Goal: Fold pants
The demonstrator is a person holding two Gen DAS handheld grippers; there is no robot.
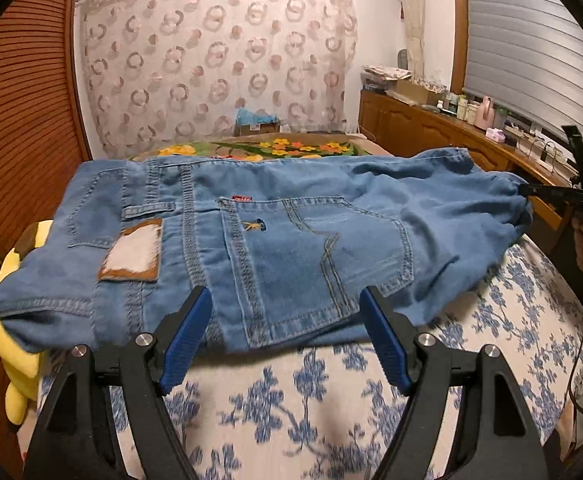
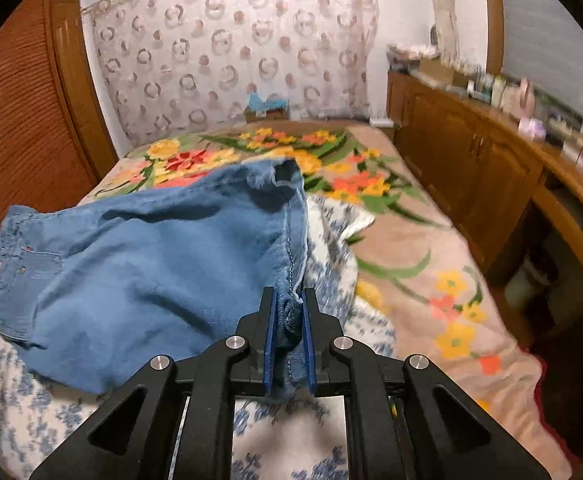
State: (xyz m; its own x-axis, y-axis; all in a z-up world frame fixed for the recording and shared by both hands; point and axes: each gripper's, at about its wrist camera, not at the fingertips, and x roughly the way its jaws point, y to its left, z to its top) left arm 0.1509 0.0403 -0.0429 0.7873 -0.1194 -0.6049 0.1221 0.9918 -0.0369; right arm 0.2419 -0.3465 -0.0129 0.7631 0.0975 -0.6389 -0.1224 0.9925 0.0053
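Blue denim pants [image 1: 291, 240] lie back side up, spread across a blue-flowered white quilt [image 1: 291, 408]. The waistband with its leather patch is at the left and a back pocket faces me. My left gripper [image 1: 285, 296] is open, its blue pads [image 1: 187, 332] standing wide apart on either side of the pants' near edge, with the cloth lying flat between them. In the right wrist view my right gripper [image 2: 289, 294] is shut on the bunched leg end of the pants [image 2: 151, 260], which hangs from it. That gripper [image 1: 525, 191] also shows at the far right of the left wrist view.
A yellow plush toy [image 1: 7, 352] sticks out from under the pants at the left. Beyond them a flower-patterned blanket [image 2: 411, 220] covers the bed. A wooden cabinet [image 2: 471, 160] with bottles on top runs along the right. A slatted wooden door [image 1: 19, 100] stands at the left.
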